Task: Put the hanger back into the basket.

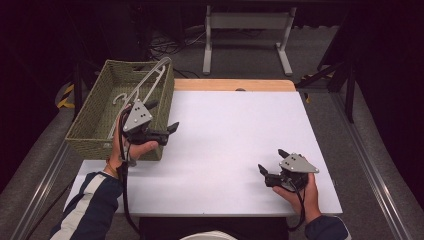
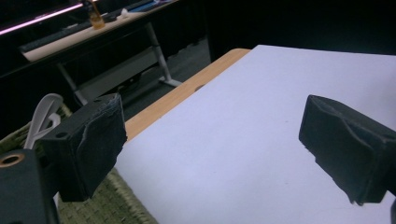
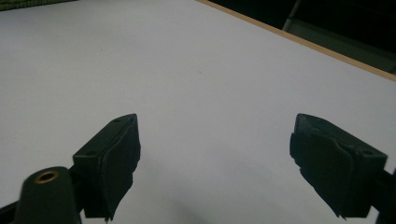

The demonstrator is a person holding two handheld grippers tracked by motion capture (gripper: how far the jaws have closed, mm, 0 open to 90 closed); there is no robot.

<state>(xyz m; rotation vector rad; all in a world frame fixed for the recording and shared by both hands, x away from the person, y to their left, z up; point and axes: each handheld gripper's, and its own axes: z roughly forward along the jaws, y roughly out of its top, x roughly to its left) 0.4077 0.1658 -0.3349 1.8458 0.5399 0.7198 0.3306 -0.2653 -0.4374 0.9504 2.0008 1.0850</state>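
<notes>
A green woven basket (image 1: pixel 95 125) stands on the table's left edge with a white clothes hanger (image 1: pixel 150 80) leaning out over its far rim. My left gripper (image 1: pixel 164 116) hovers beside the basket's right wall, open, nothing between its jaws. In the left gripper view the gripper (image 2: pixel 219 149) spans bare white table, with the basket (image 2: pixel 112 205) and the hanger (image 2: pixel 42 116) at lower left. My right gripper (image 1: pixel 271 160) rests low near the front right of the table, open and empty. In the right gripper view it (image 3: pixel 215 163) faces bare tabletop, with a sliver of basket (image 3: pixel 28 3) at top left.
The white table top (image 1: pixel 235 135) has a wooden strip (image 1: pixel 235 85) along its far edge. Beyond it stands a white-legged desk frame (image 1: pixel 245 25) on grey floor. Metal rails (image 1: pixel 372 165) run along both sides. A second desk with a small bottle (image 2: pixel 96 18) lies farther off.
</notes>
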